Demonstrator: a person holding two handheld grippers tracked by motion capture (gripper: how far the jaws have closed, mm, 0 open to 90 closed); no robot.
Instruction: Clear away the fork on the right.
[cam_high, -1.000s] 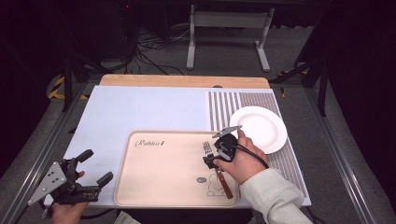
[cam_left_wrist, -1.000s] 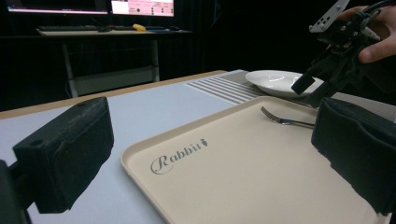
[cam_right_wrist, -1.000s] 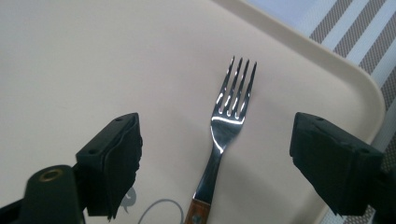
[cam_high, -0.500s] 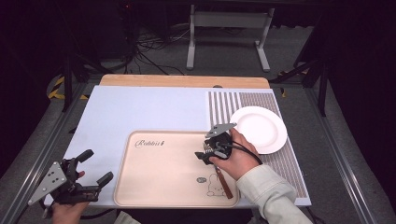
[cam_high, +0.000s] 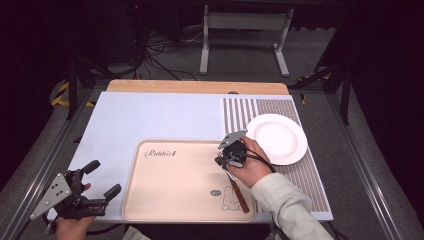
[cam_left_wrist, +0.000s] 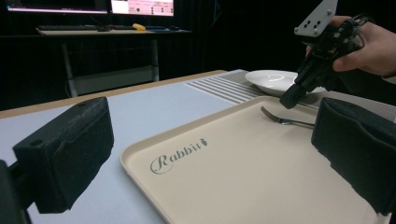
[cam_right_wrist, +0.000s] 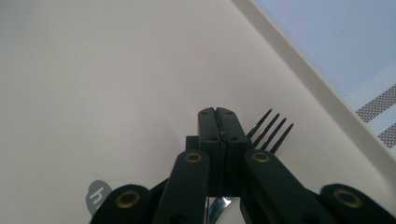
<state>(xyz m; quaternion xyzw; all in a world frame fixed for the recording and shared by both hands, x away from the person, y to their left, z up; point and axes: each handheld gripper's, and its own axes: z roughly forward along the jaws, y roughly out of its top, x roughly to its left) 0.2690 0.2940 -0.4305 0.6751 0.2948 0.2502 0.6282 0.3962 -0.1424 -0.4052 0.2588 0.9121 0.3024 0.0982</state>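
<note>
The fork (cam_high: 234, 182) lies on the tray (cam_high: 165, 200), handle toward the person, prongs pointing away. The right gripper (cam_high: 223, 161) has just been closing and now pinches its neck. The left gripper (cam_high: 102, 180) sits open, well apart, off the tray's left edge.
</note>
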